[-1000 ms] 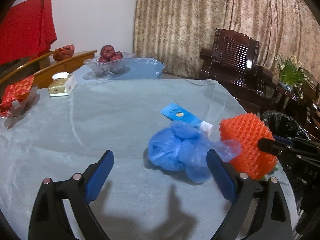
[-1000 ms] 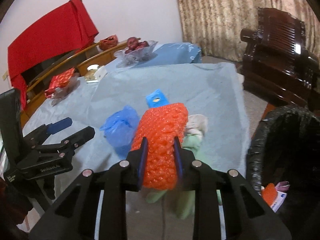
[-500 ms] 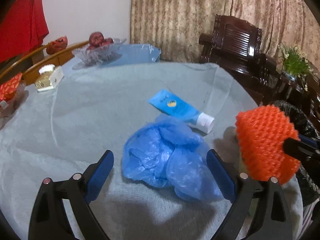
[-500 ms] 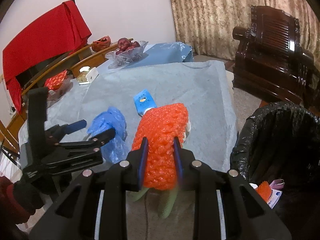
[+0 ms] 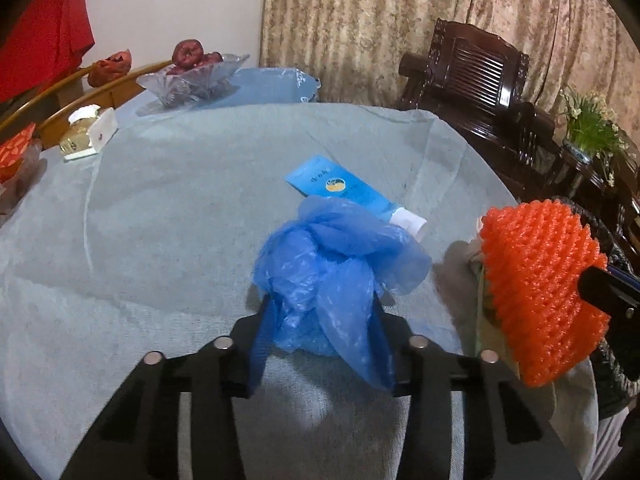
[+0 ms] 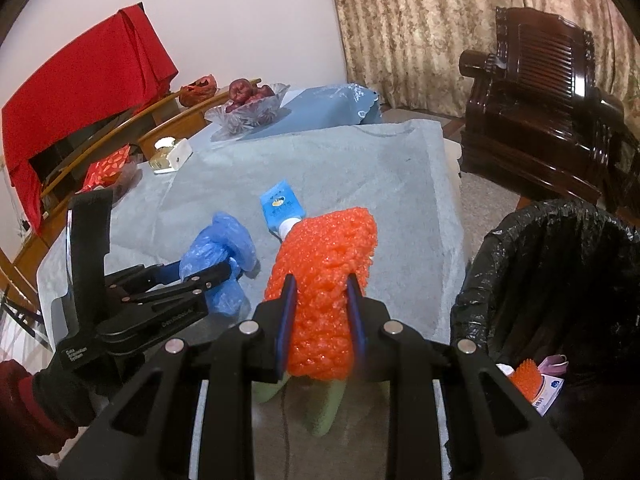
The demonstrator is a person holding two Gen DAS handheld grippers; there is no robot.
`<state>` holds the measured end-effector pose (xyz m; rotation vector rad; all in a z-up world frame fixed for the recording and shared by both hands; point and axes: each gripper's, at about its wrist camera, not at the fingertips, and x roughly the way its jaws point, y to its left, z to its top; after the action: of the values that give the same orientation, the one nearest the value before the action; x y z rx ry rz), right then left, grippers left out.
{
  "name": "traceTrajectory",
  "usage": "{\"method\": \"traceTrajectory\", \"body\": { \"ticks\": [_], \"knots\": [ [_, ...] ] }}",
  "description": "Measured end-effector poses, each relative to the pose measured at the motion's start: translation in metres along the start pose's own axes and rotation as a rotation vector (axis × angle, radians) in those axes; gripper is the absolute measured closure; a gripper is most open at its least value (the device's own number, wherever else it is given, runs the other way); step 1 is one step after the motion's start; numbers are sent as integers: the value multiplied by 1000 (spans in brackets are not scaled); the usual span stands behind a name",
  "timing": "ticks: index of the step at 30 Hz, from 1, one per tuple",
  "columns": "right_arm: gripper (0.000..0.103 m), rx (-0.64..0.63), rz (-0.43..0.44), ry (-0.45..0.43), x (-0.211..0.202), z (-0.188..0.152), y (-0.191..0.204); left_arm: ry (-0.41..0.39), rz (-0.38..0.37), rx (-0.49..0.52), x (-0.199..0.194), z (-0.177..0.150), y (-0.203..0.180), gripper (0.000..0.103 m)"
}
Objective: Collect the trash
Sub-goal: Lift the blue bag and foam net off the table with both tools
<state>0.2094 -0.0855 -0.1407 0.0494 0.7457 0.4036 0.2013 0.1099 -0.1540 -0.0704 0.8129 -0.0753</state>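
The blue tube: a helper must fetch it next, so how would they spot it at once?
Start at the round table under the grey cloth. Near its right side, behind the crumpled blue plastic bag, lies the blue tube. It alone is flat and smooth, with a printed label and white cap.

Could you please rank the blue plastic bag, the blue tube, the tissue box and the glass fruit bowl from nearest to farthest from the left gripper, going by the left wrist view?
1. Blue plastic bag: between the left gripper's closing fingers.
2. Blue tube: just beyond the bag, slightly right.
3. Tissue box: far left.
4. Glass fruit bowl: farthest, at the back left.
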Motion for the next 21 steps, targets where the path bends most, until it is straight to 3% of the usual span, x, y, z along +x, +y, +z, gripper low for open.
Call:
{"method": "traceTrajectory", "body": {
  "ticks": [2,4,21],
  "knots": [
    [79,-5,3,-6,-3,1,2,-14,-5,0,-6,2,-1,71],
    [79,-6,4,-13,-6,3,3,-29,-8,0,-15,5,-2,73],
    [79,-25,5,-99,-48,17,12,-171,-42,34,-93,24,-19,76]
  ]
}}
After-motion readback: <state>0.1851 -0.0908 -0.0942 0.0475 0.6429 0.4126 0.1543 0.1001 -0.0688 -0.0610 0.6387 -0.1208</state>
